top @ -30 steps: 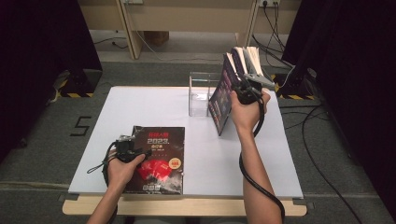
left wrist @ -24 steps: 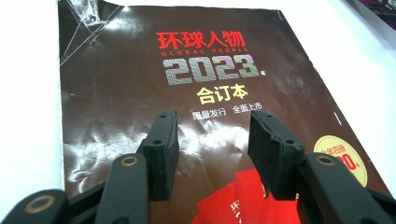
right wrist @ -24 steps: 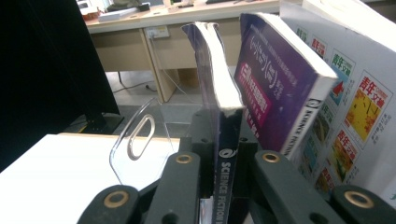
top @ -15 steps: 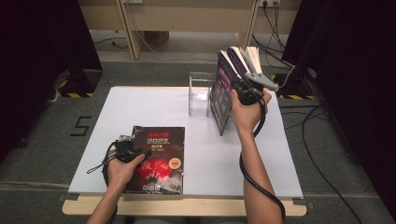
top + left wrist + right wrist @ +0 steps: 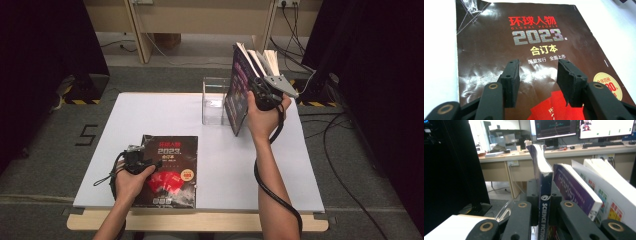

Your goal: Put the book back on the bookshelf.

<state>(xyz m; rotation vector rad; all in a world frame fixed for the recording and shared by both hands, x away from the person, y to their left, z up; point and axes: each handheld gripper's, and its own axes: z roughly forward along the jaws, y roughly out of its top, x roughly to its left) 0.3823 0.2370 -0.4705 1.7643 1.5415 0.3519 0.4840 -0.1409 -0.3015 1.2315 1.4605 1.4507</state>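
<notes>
Beneath both claws, stretching out as the work surface: the white table [image 5: 300,165], carrying a job that seems only partway done. Lying flat right under the left claw [image 5: 136,157], not yet picked up and well apart from the right claw [image 5: 257,92]: the dark magazine [image 5: 172,167]. Standing on edge around the right claw and leaning away from it: a small row of books [image 5: 267,57], with the dark-covered Science Fiction book [image 5: 236,107] at the end of the row facing the clear stand [image 5: 214,102]. Sitting just beyond that book, looking empty and so probably awaiting its load: the clear stand. Judging from this, still needing doing: settling the upright book, then fetching the magazine.

Pinching the spine of the Science Fiction book [image 5: 545,202]: the right claw [image 5: 543,187], pressed nearly together with the spine between its pads, keeping the book upright. Leaning just to one side of it: a purple book [image 5: 574,187], with white books [image 5: 609,190] behind.

Hanging spread wide over the cover of the magazine [image 5: 524,50]: the left claw [image 5: 537,72], gripping nothing, its pads [image 5: 510,75] looking close to the glossy cover, actual contact being impossible to tell.
</notes>
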